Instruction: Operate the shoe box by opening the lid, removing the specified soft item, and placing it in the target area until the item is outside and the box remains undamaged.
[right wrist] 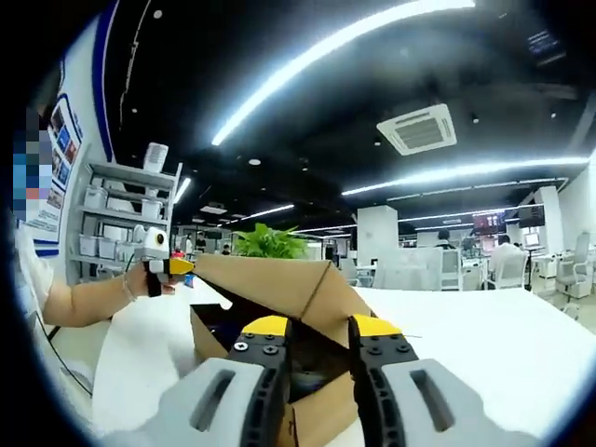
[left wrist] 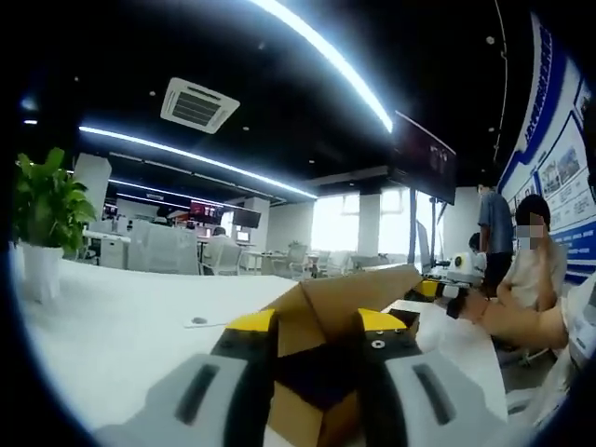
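Left gripper (left wrist: 317,337): lower centre, jaws apart, straddling the box (left wrist: 345,307) edge, not clamped.
Right gripper (right wrist: 318,335): lower centre, jaws apart at the box (right wrist: 279,298) rim.
Box: on white desk (left wrist: 121,326), flap (right wrist: 265,279) raised, interior dark.
Soft item: not discernible.
Progress: lid judged open; removal and placement remain.

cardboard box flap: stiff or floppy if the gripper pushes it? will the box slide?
The raised flap looks like thin corrugated card, so it would probably hinge at its fold. The box seems light on the smooth white table, so it may slide.
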`<state>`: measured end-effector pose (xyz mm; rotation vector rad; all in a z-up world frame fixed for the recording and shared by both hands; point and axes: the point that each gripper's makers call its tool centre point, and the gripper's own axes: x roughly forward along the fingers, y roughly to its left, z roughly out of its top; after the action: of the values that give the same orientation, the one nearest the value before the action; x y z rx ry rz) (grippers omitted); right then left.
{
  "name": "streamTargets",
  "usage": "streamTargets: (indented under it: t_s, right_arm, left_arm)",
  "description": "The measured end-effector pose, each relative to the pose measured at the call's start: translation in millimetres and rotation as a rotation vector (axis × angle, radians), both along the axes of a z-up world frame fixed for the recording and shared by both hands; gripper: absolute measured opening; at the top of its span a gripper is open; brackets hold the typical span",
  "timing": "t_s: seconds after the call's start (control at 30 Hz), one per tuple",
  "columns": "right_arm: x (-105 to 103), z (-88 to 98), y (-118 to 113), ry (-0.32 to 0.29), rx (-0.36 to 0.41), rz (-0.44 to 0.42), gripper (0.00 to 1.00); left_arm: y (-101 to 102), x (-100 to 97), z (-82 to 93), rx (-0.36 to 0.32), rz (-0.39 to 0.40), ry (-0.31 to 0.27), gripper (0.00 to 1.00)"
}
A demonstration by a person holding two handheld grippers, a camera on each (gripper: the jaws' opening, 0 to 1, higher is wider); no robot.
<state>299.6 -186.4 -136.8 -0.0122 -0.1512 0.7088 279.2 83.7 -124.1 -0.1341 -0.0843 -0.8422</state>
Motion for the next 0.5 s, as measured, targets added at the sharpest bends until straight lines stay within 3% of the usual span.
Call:
streamTargets:
  t_s: [0.37,0.5]
  right_arm:
    - [10.0,10.5,-2.5,-0.014,-0.080,-0.126,0.13]
    - [11.8,13.3,-4.5,0.016,-0.062,-0.146,0.12]
  left_arm:
    - [6.2,7.2,10.6,0.031,0.035,-0.071,0.36]
    - [9.5,6.2,13.3,0.057,0.076,-0.128,0.37]
